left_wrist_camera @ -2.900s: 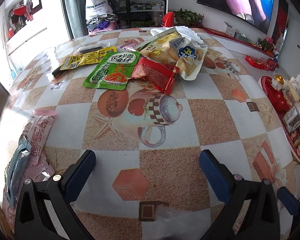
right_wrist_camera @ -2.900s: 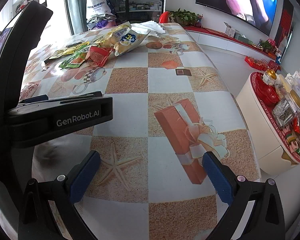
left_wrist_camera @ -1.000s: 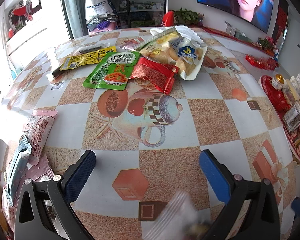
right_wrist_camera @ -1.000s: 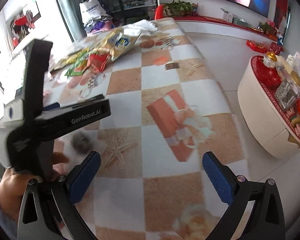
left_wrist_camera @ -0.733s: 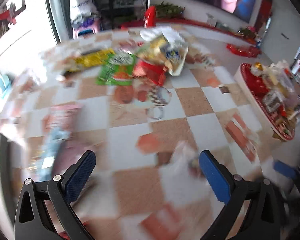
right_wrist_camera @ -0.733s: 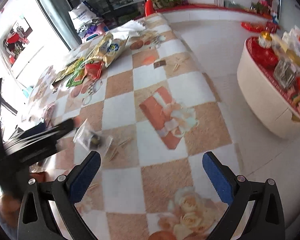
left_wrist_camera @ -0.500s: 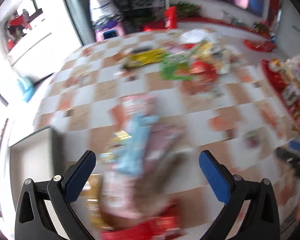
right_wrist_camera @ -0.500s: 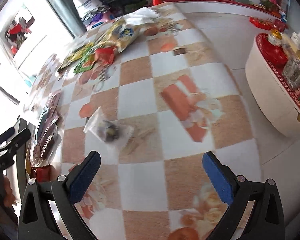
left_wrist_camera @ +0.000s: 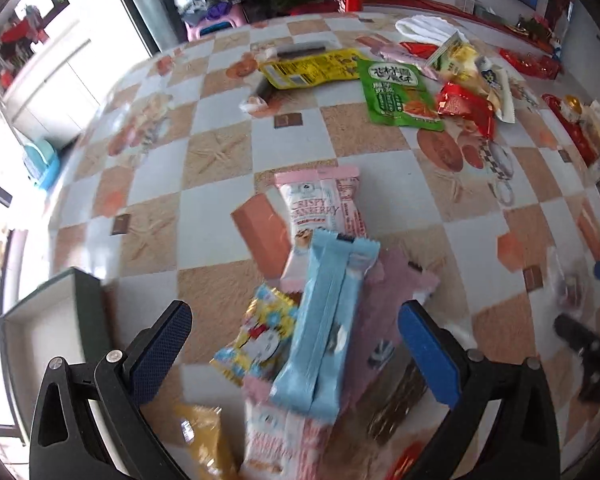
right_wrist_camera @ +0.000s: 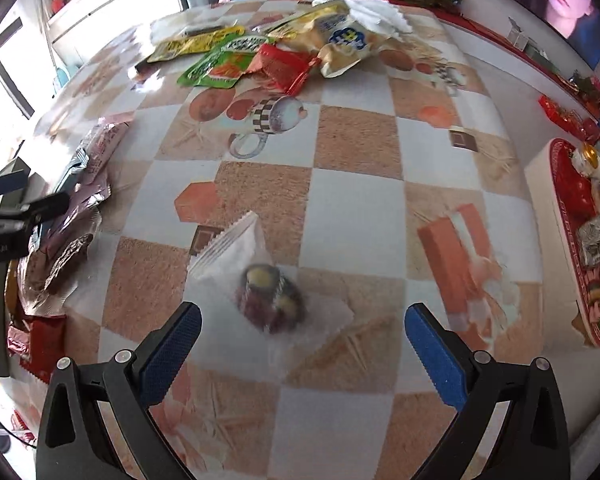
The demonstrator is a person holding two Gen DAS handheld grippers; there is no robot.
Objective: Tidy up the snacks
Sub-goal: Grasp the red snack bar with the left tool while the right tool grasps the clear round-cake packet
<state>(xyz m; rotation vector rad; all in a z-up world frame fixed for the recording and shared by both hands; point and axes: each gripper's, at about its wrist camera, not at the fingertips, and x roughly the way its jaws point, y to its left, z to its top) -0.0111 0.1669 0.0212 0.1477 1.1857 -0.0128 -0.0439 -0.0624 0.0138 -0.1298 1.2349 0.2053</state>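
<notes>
Checkered orange-and-white printed cloth covers the bench. At the upper centre of the right wrist frame lies a heap of snack bags, with a green pouch among them. Lower centre in the left wrist frame, a long light-blue wrapper tops a nearer pile between the wide-spread, empty left fingers. A small clear packet holding a dark cake lies just ahead of the right fingers, equally spread and empty.
</notes>
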